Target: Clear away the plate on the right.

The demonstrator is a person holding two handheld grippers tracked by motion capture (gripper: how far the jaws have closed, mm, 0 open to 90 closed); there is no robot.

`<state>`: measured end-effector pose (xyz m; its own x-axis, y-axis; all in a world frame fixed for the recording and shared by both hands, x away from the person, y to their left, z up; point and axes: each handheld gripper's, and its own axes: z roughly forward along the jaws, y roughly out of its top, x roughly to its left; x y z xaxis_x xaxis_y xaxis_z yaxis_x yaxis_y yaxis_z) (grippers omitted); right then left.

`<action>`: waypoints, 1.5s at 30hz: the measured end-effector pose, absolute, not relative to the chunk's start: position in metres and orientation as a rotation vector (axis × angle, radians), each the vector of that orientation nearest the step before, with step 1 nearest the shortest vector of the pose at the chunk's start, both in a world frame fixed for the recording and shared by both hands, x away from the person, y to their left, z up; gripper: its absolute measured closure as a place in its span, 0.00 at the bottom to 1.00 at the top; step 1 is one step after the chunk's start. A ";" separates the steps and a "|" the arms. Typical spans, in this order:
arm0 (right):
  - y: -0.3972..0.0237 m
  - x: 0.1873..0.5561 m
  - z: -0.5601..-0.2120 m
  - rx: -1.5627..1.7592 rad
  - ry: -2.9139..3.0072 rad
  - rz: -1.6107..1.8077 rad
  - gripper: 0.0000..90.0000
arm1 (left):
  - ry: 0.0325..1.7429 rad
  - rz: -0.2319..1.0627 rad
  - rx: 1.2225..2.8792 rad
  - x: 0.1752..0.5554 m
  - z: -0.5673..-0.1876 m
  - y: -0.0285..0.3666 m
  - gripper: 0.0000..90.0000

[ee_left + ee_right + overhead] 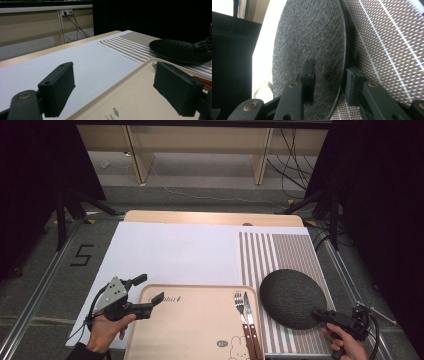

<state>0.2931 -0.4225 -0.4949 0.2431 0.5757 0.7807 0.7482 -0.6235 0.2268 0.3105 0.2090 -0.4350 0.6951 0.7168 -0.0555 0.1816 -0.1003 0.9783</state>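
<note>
the right gripper [329,82] has its 2 jaws astride the near rim of the round black plate [292,297], not yet clamped; the plate lies flat on the striped mat [287,252], beside the tray [192,325]. the left gripper [148,287] stands released.

black two-fingered grippers, left gripper [147,294] with grey three-cornered plate
</note>
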 end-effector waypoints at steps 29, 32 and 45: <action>-0.426 0.290 -0.505 -2.312 -1.174 -1.385 0.88 | 0.742 0.528 1.643 0.311 -0.435 0.209 0.18; -0.427 0.290 -0.502 -2.302 -1.137 -1.350 0.89 | 0.741 0.527 1.644 0.311 -0.435 0.209 0.18; -0.427 0.288 -0.496 -2.266 -1.049 -1.463 0.96 | 0.735 0.524 1.635 0.311 -0.435 0.209 0.18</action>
